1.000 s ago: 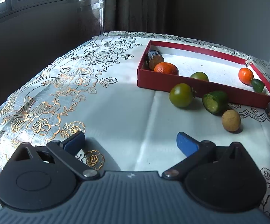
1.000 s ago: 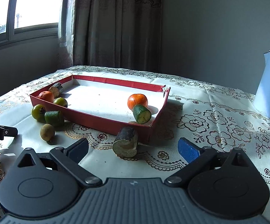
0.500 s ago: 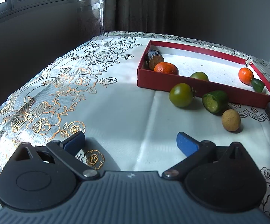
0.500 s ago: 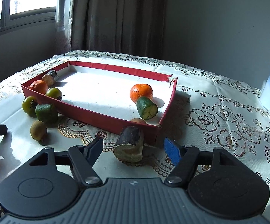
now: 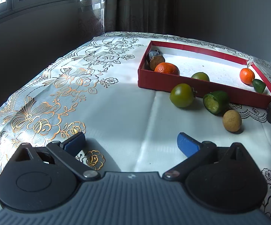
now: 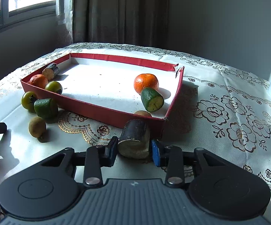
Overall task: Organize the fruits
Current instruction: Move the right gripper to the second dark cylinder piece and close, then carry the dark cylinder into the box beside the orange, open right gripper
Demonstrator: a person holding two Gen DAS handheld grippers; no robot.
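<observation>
A brown fruit peeks half-hidden behind the red tray wall on the tabletop, where the right gripper, jaws just closed, clamps a dark-skinned cut piece just outside the tray's near corner, while the left gripper hovers wide open, holding nothing.

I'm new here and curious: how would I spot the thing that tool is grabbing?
Find the red tray; outside its near corner lies a dark-skinned stub, cut end pale, between the right tool's pads. The other dark stub lies inside the tray.
</observation>
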